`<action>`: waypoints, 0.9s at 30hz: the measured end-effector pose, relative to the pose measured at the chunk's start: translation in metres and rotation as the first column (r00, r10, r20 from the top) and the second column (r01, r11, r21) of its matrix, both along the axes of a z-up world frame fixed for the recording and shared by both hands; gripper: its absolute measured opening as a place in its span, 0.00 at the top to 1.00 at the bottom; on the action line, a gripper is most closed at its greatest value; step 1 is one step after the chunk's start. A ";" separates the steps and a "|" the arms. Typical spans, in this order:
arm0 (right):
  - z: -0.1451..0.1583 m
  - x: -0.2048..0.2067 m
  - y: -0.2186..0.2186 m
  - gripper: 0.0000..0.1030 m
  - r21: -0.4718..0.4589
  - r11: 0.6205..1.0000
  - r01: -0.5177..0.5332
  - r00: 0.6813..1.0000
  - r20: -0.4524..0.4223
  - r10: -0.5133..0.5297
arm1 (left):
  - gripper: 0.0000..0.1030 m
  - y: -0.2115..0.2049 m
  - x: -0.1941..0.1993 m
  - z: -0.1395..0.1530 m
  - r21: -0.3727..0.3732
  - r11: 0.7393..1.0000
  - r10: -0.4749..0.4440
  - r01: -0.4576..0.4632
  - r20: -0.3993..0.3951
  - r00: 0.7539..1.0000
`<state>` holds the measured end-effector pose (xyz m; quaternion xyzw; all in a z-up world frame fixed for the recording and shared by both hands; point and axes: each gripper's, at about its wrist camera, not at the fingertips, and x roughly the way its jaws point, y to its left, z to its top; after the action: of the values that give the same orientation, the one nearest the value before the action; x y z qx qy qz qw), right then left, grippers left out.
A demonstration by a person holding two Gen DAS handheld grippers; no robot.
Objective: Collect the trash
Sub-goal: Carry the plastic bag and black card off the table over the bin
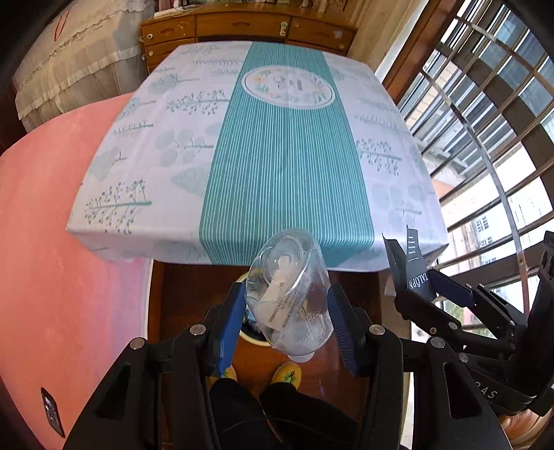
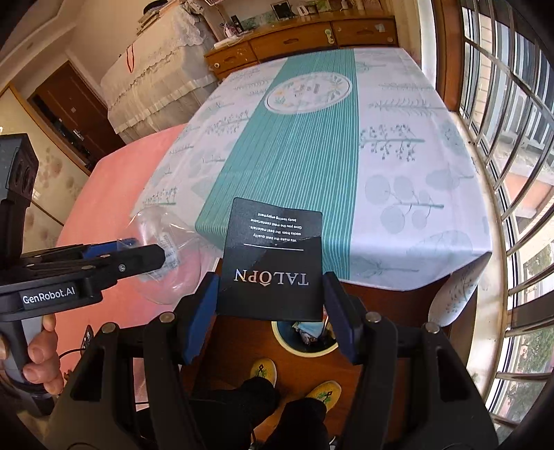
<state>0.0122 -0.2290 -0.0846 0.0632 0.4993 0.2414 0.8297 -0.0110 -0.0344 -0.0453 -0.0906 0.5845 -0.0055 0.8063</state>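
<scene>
In the left wrist view my left gripper (image 1: pixel 285 292) is shut on a clear plastic bottle (image 1: pixel 289 294). The bottle is tilted, base up and cap down, between the blue pads. My right gripper (image 2: pixel 270 294) is shut on a black card printed TALOPN (image 2: pixel 273 263), held flat and upright. A round bin (image 2: pixel 282 341) with a pale rim stands on the wooden floor below both grippers and holds some trash. Its rim (image 1: pixel 247 337) also peeks out under the bottle. Each gripper shows in the other's view: the left gripper (image 2: pixel 155 254) with the bottle (image 2: pixel 169 256), the right gripper (image 1: pixel 415 290) with the card (image 1: pixel 412 270).
A table with a white and teal cloth (image 2: pixel 398 166) stands just beyond the bin. The person's feet in yellow shoes (image 2: pixel 323 389) are near the bin. A pink surface (image 1: pixel 52 225) lies to the left, a barred window (image 2: pixel 512 138) to the right, and a wooden dresser (image 1: pixel 242 26) behind the table.
</scene>
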 end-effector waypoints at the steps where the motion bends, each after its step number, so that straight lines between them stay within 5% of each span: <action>1: -0.007 -0.003 0.001 0.44 -0.006 1.000 0.002 1.000 -0.013 -0.002 | 0.53 0.002 0.002 -0.006 -0.002 1.000 -0.006 0.006 -0.011 1.000; 14: -0.160 -0.007 0.016 0.44 -0.072 0.986 0.152 0.971 -0.176 -0.163 | 0.53 0.013 0.011 -0.159 -0.028 0.994 -0.112 0.110 -0.107 0.988; 27: -0.311 0.015 0.023 0.44 -0.132 0.957 0.258 0.938 -0.203 -0.281 | 0.52 0.027 0.046 -0.326 -0.054 0.980 -0.198 0.192 -0.155 0.968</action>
<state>0.0276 -0.2056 -0.3956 0.1142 0.5862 0.0908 0.7969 0.0347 -0.0075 -0.3717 -0.0484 0.6532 -0.0887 0.7504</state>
